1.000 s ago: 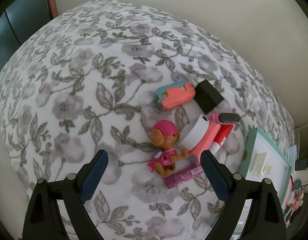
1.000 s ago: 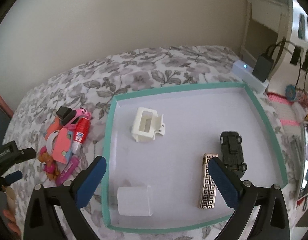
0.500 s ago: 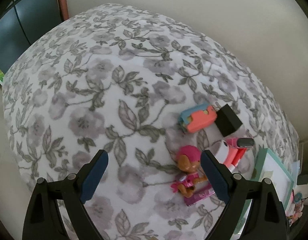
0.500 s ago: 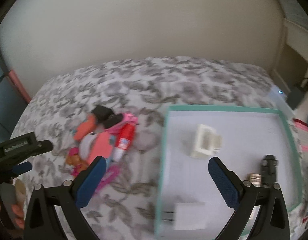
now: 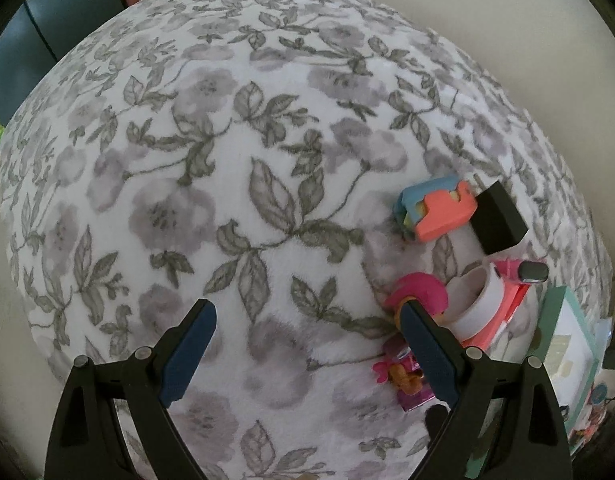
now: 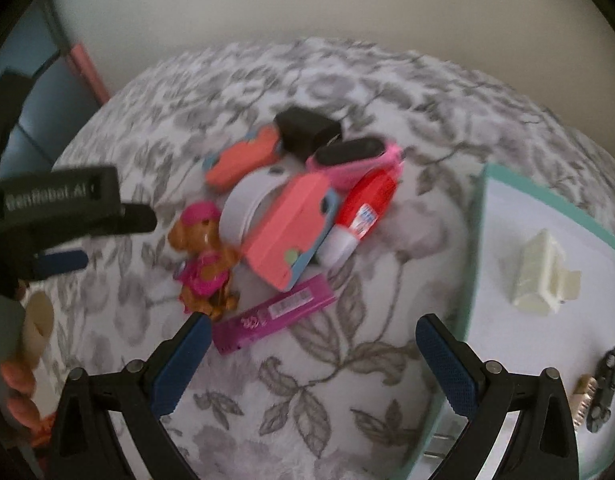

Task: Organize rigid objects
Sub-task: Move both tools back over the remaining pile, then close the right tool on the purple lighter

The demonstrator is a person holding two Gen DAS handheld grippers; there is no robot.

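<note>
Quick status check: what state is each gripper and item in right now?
Left gripper: open, empty.
Right gripper: open, empty.
Dog toy: on the blanket, in the pile.
Tape roll: on edge, against the pink box.
Glue stick: lying, capped.
Tray: holds white clip and toy car.

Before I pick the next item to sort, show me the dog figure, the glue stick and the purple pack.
dog figure [image 6: 201, 236]: right wrist view, on its face.
glue stick [image 6: 363, 210]: right wrist view, on its red body.
purple pack [image 6: 273, 314]: right wrist view, on its flat top.
</note>
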